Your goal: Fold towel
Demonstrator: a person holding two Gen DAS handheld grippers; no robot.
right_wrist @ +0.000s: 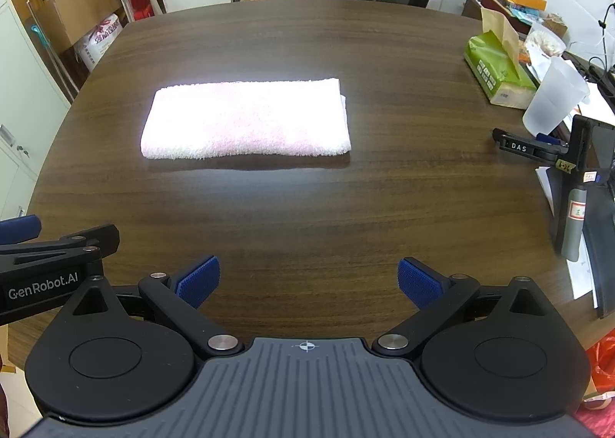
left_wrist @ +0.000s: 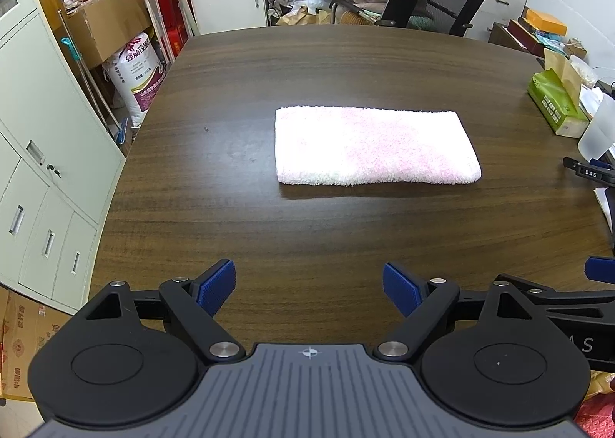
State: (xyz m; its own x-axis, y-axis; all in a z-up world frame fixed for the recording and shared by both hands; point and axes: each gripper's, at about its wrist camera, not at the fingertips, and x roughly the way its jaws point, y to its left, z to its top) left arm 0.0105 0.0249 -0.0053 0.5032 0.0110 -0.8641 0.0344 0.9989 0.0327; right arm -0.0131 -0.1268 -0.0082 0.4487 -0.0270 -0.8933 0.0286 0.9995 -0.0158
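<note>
Dark wood-grain tabletop [left_wrist: 307, 65] is seen carrying a pink towel [left_wrist: 374, 145], laid flat near the middle as a thick rectangle of layers, its rounded fold turned toward the near edge. Both claws are held back over the near edge, well apart from the cloth. The left claw [left_wrist: 309, 292] and the right claw [right_wrist: 307, 282] are each spread apart and empty, presumably because the folding is judged finished or nearly so.
</note>
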